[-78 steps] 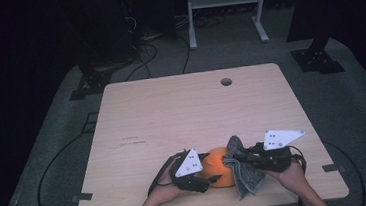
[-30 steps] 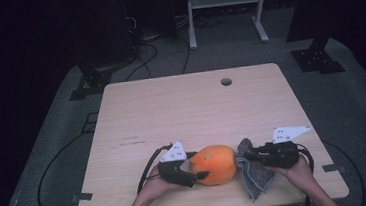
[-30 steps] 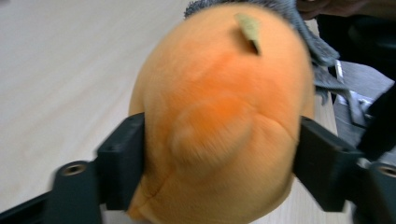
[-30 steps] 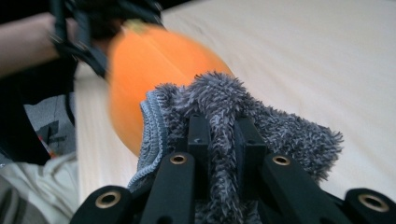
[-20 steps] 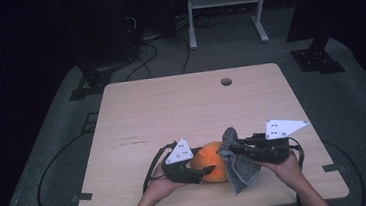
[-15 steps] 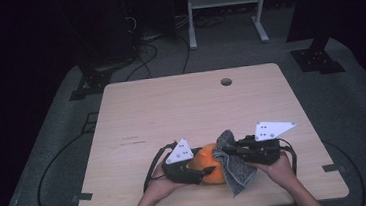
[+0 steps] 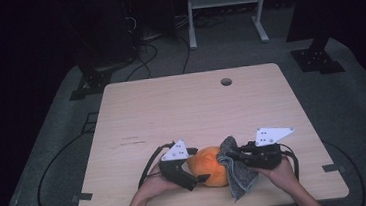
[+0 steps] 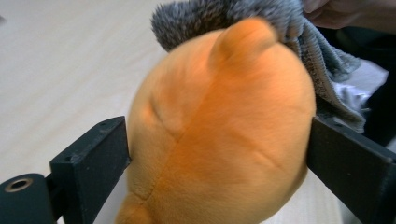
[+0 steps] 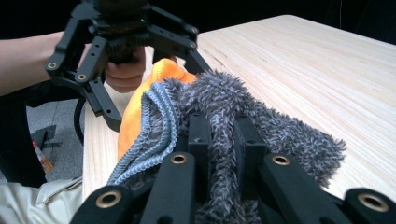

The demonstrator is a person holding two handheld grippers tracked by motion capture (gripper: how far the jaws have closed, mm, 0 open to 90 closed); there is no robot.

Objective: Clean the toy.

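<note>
In the high view, a round orange plush toy (image 7: 210, 165) sits on the light wooden table (image 7: 192, 112), close to its near edge. The left gripper (image 7: 193, 178) reaches in from the left, one black jaw along the toy's near side. Its jaws have just been opening, with the toy between them. The right gripper (image 7: 231, 155) comes in from the right, clamped on a fluffy grey cloth (image 7: 237, 172) that lies against the toy's right side and hangs down toward the table edge. A small round hole (image 7: 226, 81) is at the table's far side.

In the left gripper view, the orange plush toy (image 8: 219, 130) sits between the two black jaws, which stand wide at either side of it (contact cannot be told for sure; the right one looks just touching). The grey cloth (image 8: 261, 18) drapes over the toy's top and far side.

In the right gripper view, the jaws are pinched together on a fold of the grey cloth (image 9: 233, 116). Beyond it the orange toy (image 9: 140, 102) peeks out, and the left gripper (image 9: 154, 79) straddles it, held by a hand (image 9: 122, 70).
</note>
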